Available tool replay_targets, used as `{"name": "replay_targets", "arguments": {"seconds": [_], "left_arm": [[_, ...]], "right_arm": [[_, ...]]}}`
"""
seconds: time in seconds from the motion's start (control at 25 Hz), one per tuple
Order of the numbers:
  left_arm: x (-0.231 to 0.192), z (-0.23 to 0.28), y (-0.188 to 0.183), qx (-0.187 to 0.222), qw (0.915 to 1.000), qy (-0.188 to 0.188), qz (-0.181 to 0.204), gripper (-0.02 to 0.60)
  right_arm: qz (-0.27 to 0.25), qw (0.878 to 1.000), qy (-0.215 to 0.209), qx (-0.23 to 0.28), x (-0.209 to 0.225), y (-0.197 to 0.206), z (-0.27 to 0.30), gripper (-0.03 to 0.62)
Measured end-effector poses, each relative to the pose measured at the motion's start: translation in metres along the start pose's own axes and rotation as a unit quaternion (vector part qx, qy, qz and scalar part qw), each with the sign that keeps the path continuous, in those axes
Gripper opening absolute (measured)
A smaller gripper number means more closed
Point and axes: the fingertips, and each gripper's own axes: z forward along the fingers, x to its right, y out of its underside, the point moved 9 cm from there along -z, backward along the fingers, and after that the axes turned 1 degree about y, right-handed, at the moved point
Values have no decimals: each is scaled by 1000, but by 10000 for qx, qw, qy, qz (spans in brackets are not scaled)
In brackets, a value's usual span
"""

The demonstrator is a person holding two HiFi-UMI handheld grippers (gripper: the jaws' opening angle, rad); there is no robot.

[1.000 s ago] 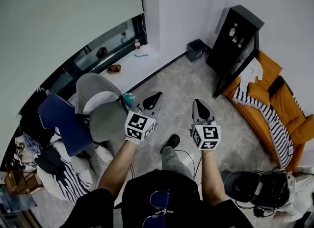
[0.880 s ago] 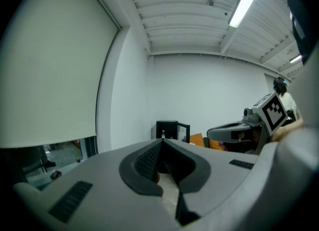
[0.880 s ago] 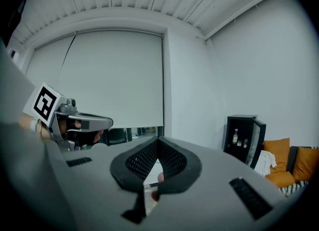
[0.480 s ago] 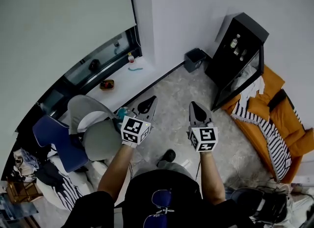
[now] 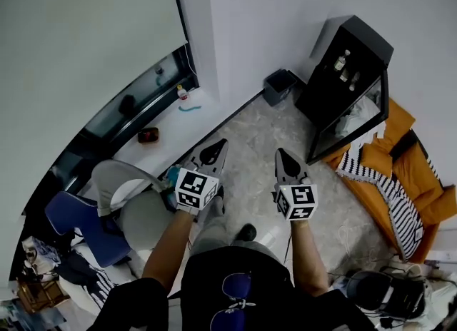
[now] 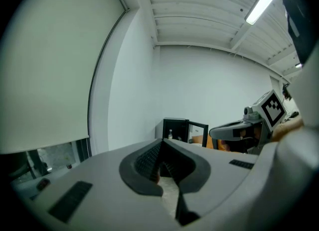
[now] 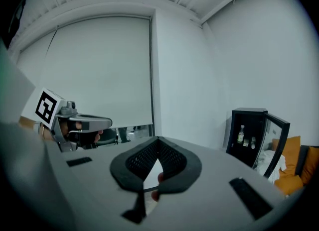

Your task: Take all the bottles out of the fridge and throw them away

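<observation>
holding the left tool [image 5: 213,150] and the right tool [image 5: 283,157] out side by side above the pale stone floor [image 5: 250,130], both aimed toward the white far wall. in the left gripper view, jaws pressed fully together, nothing between them; likewise in the right gripper view, pads meeting at the tip, gripping nothing. ahead and to the right, against the wall, a black fridge [image 5: 357,31] with its glass door [image 5: 350,119] swung open. inside it on a shelf, bottles [image 5: 343,60] standing upright, one taller and smaller ones beside it, well apart from both tools. on the floor just left of the fridge, a small dark bin [image 5: 278,85]. to the right of the fridge, an orange sofa [image 5: 421,172] with a black-and-white striped blanket [image 5: 389,187] draped over it. at lower left, a grey chair [image 5: 143,215] and a blue chair [image 5: 75,215] close together. beyond them, below the window, a white sill [image 5: 171,119] carrying a few small objects too small to tell apart
</observation>
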Motion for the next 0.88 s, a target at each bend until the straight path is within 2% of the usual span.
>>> {"name": "replay_targets", "arguments": {"seconds": [0.52, 0.68, 0.88], "left_arm": [[-146, 136, -39, 85, 9947, 996, 235, 0], [-170, 168, -44, 107, 9917, 1261, 209, 0], [-177, 206, -47, 81, 9866, 1621, 185, 0]], "right_arm": [[266, 9963, 812, -32, 17, -48, 154, 2], [263, 9939, 1067, 64, 28, -52, 180, 2], [398, 9894, 1393, 27, 48, -62, 195, 2]]}}
